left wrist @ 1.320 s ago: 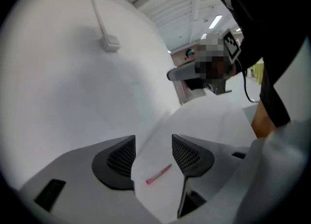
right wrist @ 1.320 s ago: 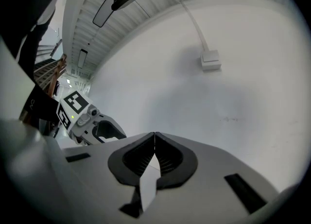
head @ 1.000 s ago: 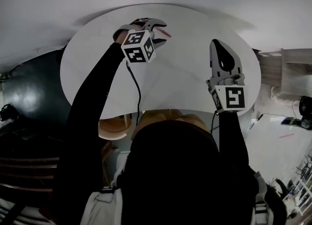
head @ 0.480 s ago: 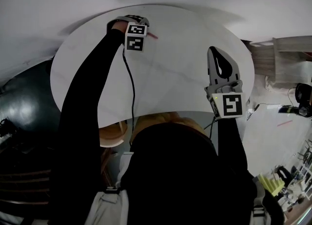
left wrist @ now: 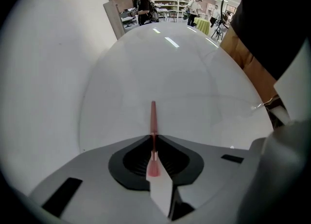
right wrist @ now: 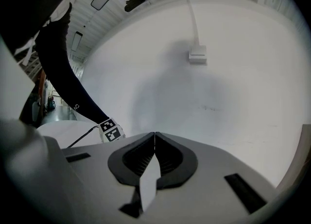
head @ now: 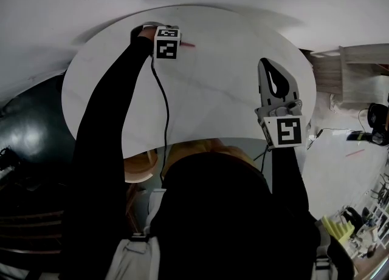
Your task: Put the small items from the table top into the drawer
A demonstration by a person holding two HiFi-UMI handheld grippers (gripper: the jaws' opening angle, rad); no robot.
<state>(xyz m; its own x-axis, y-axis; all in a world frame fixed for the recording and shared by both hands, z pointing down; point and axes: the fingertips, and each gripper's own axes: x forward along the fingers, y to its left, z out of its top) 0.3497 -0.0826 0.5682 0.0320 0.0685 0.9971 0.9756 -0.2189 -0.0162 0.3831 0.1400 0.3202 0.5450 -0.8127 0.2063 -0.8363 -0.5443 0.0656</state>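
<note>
My left gripper [head: 163, 30], upper left, has just closed on the thin red pen [left wrist: 153, 116]; my right gripper [right wrist: 154, 134] is closed, empty.

There is one table [head: 200, 109]. It is round and white. There is one pen [left wrist: 153, 116], thin and red.

There are two grippers, the left gripper [left wrist: 153, 138] and the right gripper [right wrist: 154, 135]. Each has one cube with black and white squares. That makes two cubes, the left cube [head: 166, 43] and the right cube [head: 289, 130].

There is one black cable [head: 164, 115]. There are two black sleeves, the left sleeve [head: 103, 139] and the right sleeve [head: 290, 181].

On the wall there is one small white box [right wrist: 197, 54].

Far off, two people can be made out: one person [left wrist: 142, 9] and a second person [left wrist: 197, 5].
</note>
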